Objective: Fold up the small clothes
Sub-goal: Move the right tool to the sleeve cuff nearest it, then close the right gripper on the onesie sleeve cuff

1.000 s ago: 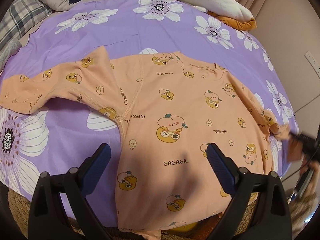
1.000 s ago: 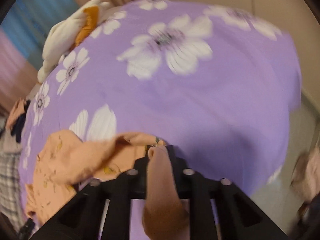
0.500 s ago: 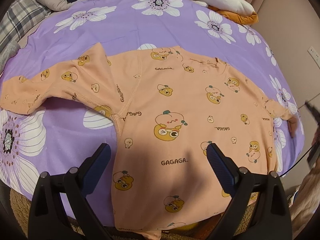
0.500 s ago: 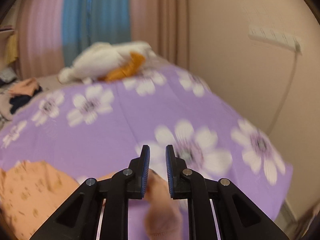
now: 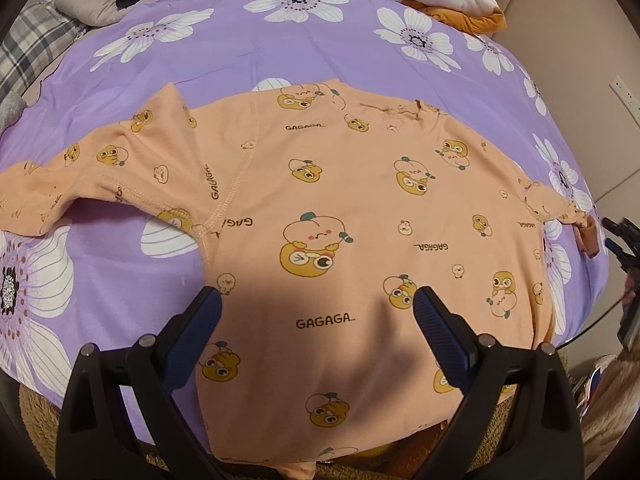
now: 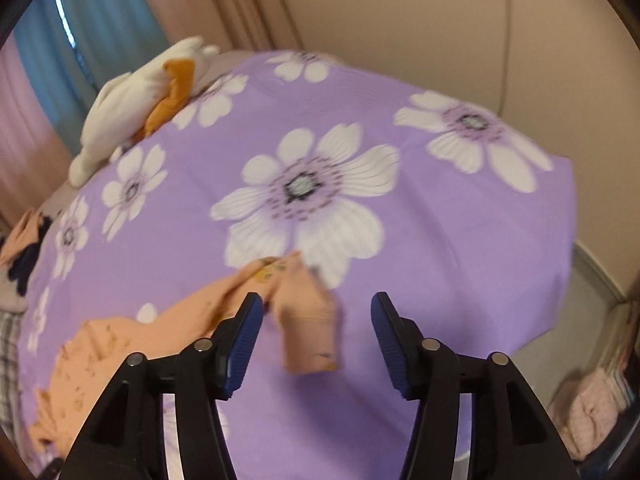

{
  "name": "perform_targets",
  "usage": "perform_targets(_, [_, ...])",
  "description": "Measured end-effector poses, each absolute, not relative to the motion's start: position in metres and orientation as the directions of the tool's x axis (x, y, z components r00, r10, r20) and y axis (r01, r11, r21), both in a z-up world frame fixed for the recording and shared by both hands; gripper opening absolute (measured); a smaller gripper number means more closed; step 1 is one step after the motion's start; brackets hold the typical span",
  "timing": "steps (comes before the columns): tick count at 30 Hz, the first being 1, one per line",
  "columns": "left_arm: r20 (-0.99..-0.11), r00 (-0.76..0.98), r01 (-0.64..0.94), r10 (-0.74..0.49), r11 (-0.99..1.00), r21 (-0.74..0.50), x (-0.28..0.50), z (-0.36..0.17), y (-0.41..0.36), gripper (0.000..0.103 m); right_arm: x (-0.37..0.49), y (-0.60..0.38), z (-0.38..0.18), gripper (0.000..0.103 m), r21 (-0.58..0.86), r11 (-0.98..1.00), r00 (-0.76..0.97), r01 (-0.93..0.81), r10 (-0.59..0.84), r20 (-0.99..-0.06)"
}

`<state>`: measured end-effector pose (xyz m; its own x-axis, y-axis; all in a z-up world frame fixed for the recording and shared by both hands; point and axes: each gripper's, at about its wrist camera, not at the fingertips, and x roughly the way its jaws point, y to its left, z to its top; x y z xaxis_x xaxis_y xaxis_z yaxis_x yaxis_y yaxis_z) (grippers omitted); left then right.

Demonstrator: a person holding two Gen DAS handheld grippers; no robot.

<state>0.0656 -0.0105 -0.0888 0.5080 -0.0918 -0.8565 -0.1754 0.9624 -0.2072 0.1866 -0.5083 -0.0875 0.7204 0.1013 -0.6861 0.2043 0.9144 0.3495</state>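
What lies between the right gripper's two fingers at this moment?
In the right wrist view, the orange shirt's sleeve cuff lies between the right gripper's opening jaws, untouched by the pads, on the purple bedspread.

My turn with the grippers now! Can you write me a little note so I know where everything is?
Left gripper: open, holding nothing, over the bottom part of the peach shirt.
Right gripper: fingers opening; the sleeve cuff lies loose between them, not pinched.
Shirt: spread flat on the purple flowered bedspread, both sleeves stretched out to the sides.
Done: shirt laid out.
Left: all the folding, sleeves in first probably, then the body.
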Motion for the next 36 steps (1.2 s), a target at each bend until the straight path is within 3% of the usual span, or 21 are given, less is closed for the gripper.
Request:
perform_targets(4, [-0.855,0.511,-0.185,-0.087,0.96,-0.208,0.065,-0.088,-0.008,0.096,0.213,-0.517,-0.118,0.055,0.433,0.867,0.632,0.247,0.194,-0.75])
perform_targets(7, [-0.856,0.51,-0.193,-0.079,0.96,-0.204,0.066,-0.087,-0.007,0.096,0.228,-0.517,-0.13,0.009,0.45,0.864,0.598,0.223,0.243,-0.764])
perform_targets(11, [-0.857,0.508,-0.187,-0.083,0.961,-0.204,0.068,-0.087,-0.01,0.096,0.237,-0.495,-0.079,0.008,0.141,0.981,0.692,0.133,0.01,-0.722])
perform_targets(15, [-0.863,0.499,-0.185,-0.083,0.962,-0.199,0.069,-0.09,-0.01,0.096,0.224,-0.468,-0.045,0.007,-0.256,0.954,0.804,0.156,-0.273,-0.528])
perform_targets(17, [-0.865,0.495,-0.193,-0.079,0.961,-0.198,0.069,-0.091,-0.009,0.096,0.215,-0.468,-0.055,0.007,-0.349,0.923,0.816,0.163,-0.325,-0.478])
perform_targets(25, [-0.87,0.487,-0.191,-0.084,0.961,-0.2,0.072,-0.094,-0.009,0.096,0.192,-0.537,-0.118,0.008,-0.108,0.96,0.678,0.259,-0.26,-0.688])
perform_targets(27, [-0.871,0.485,-0.192,-0.083,0.961,-0.199,0.072,-0.095,-0.009,0.096,0.183,-0.543,-0.121,0.014,-0.056,0.965,0.671,0.255,-0.218,-0.709])
perform_targets(29, [-0.87,0.485,-0.192,-0.088,0.96,-0.204,0.072,-0.095,-0.008,0.096,0.178,-0.543,-0.123,0.041,-0.086,0.954,0.644,0.286,-0.258,-0.72])
perform_targets(31, [-0.871,0.483,-0.191,-0.089,0.96,-0.204,0.072,-0.096,-0.008,0.096,0.171,-0.546,-0.126,0.052,-0.092,0.939,0.617,0.33,-0.289,-0.732])
perform_targets(36, [-0.87,0.485,-0.192,-0.093,0.959,-0.21,0.071,-0.096,-0.006,0.096,0.156,-0.557,-0.126,0.053,0.003,0.922,0.599,0.387,-0.249,-0.761])
